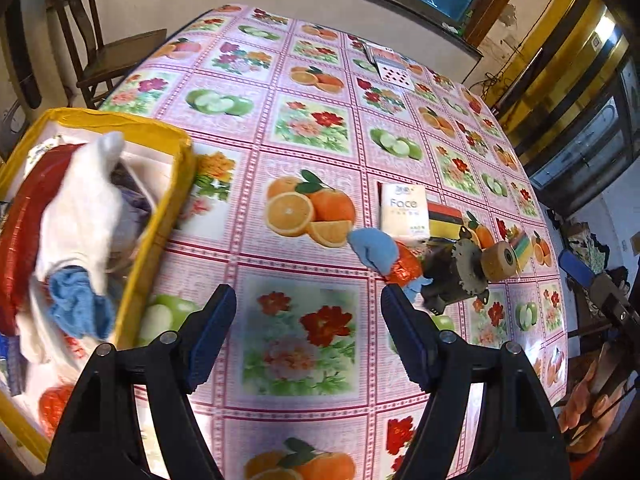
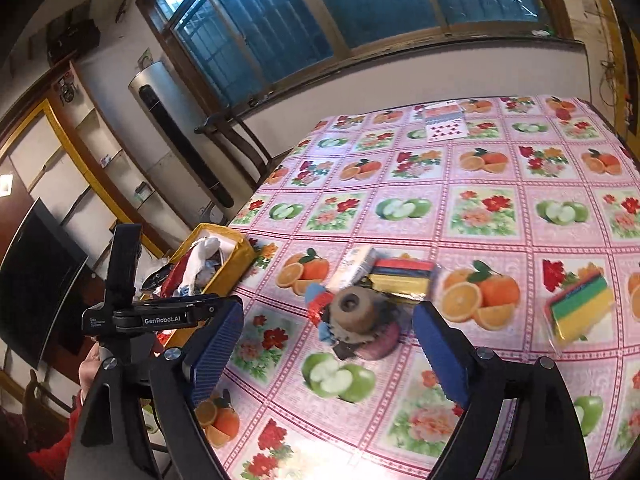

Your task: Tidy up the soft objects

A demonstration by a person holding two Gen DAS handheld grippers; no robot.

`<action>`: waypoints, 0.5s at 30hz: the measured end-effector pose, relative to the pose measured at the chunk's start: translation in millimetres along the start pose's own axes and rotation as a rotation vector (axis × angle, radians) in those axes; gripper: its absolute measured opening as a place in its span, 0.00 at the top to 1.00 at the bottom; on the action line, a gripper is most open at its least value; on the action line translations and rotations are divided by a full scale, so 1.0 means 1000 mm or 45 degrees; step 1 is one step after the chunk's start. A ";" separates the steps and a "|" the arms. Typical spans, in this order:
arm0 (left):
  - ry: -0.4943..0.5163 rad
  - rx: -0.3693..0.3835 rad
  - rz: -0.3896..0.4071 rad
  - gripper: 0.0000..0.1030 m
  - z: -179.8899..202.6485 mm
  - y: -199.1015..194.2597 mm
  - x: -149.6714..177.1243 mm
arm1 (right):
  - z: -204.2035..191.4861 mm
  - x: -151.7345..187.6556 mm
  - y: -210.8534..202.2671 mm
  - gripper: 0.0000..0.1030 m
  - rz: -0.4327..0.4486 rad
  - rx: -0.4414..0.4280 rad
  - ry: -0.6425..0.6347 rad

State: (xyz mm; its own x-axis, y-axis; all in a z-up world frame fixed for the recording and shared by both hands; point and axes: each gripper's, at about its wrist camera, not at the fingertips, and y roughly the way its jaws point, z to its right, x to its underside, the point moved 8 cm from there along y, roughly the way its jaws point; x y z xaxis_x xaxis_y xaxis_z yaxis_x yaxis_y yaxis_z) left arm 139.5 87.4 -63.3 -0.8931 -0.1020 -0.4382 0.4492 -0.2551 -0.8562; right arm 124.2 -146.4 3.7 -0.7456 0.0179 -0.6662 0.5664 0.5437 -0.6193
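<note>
Both tools hang wide apart and empty: left tool (image 1: 308, 332) above bare surface (image 1: 304, 128) beside the yellow box (image 1: 160, 216) of cloths, right tool (image 2: 328, 344) facing the clutter pile. Next target looks like the blue cloth (image 1: 374, 248), partly under the metal part (image 1: 460, 276). Pinch its free edge, pull sideways, avoid dragging the hardware.

Bare tablecloth (image 1: 304, 340) before clutter (image 1: 452, 268)

Read "Face" printed on white tissue pack (image 1: 404, 210) standing on surface (image 1: 304, 128). Read "GenRobot.AI" in white on black body of left hand-held gripper (image 2: 168, 318); smaller print beside it illegible.
</note>
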 end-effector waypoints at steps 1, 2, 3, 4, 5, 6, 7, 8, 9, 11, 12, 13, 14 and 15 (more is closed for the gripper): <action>-0.004 0.002 -0.011 0.28 0.007 0.006 0.002 | 0.009 0.004 -0.004 0.14 -0.001 0.002 0.023; -0.013 0.005 -0.025 0.28 0.014 0.013 0.002 | 0.015 0.006 -0.006 0.14 -0.006 0.003 0.042; -0.017 0.008 -0.041 0.28 0.022 0.021 0.002 | 0.022 0.009 -0.009 0.14 -0.010 0.006 0.064; -0.016 0.006 -0.050 0.28 0.028 0.026 0.001 | 0.031 0.011 -0.012 0.14 -0.009 0.009 0.079; -0.013 0.000 -0.058 0.28 0.034 0.032 0.000 | 0.038 0.012 -0.015 0.14 -0.003 0.013 0.090; -0.007 -0.015 -0.067 0.28 0.039 0.038 -0.001 | 0.044 0.012 -0.018 0.14 0.004 0.018 0.096; -0.008 -0.032 -0.080 0.28 0.042 0.044 -0.002 | 0.050 0.012 -0.021 0.14 0.012 0.023 0.102; -0.020 -0.039 -0.091 0.28 0.045 0.050 -0.003 | 0.056 0.012 -0.025 0.14 0.020 0.025 0.111; -0.033 -0.034 -0.098 0.28 0.047 0.055 -0.003 | 0.062 0.010 -0.028 0.14 0.029 0.027 0.123; -0.064 -0.030 -0.106 0.28 0.049 0.063 -0.005 | 0.076 0.009 -0.033 0.14 0.036 0.041 0.143; -0.072 -0.042 -0.103 0.28 0.049 0.065 -0.006 | 0.082 0.008 -0.035 0.13 0.039 0.048 0.154; -0.077 -0.049 -0.104 0.28 0.049 0.068 -0.007 | 0.088 0.008 -0.036 0.13 0.040 0.053 0.164; -0.084 -0.048 -0.113 0.28 0.049 0.071 -0.006 | 0.094 0.008 -0.037 0.13 0.038 0.057 0.176; -0.095 -0.041 -0.127 0.28 0.050 0.075 -0.006 | 0.099 0.008 -0.038 0.13 0.037 0.061 0.187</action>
State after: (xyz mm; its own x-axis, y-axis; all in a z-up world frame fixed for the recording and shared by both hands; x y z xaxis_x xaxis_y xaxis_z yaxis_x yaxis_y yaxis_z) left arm 177.0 21.1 -111.8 -0.9323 -0.1491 -0.3296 0.3573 -0.2365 -0.9036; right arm 131.3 -250.2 -19.8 -0.7699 0.1573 -0.6185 0.6019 0.5009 -0.6219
